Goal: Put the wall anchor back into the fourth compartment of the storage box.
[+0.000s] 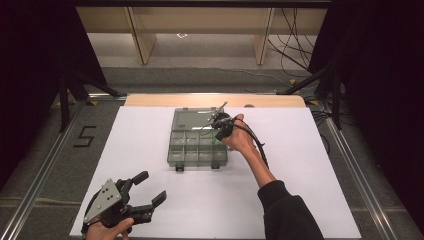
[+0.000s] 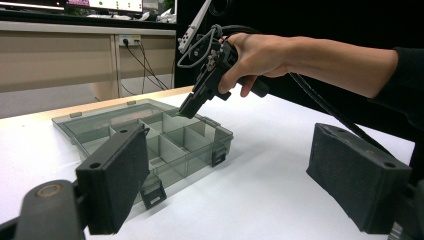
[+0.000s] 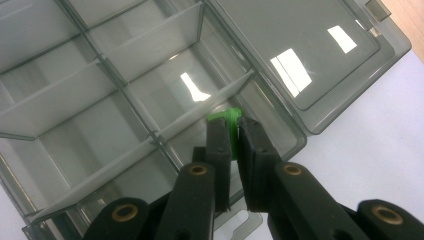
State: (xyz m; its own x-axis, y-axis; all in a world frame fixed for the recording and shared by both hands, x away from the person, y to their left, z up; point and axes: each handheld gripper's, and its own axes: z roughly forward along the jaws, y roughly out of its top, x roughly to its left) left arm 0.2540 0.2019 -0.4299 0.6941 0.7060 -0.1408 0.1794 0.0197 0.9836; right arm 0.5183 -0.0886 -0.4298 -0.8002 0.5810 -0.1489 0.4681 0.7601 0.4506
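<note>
White table (image 1: 300, 200): right claw (image 3: 232, 131) grips a green piece (image 3: 226, 116) over the organizer box (image 1: 197, 159); left claw (image 1: 151, 189) gapes empty near the front-left corner.

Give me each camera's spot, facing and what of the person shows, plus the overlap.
High view: above the person's side, facing forward and down on the table; both forearms, left gripper open.
Left gripper view: rides the left gripper, looks across the table at the box; its own open jaws, the right hand.
Right gripper view: looks down into the box; its jaws shut on a green piece.
Shared: box, right gripper.
</note>
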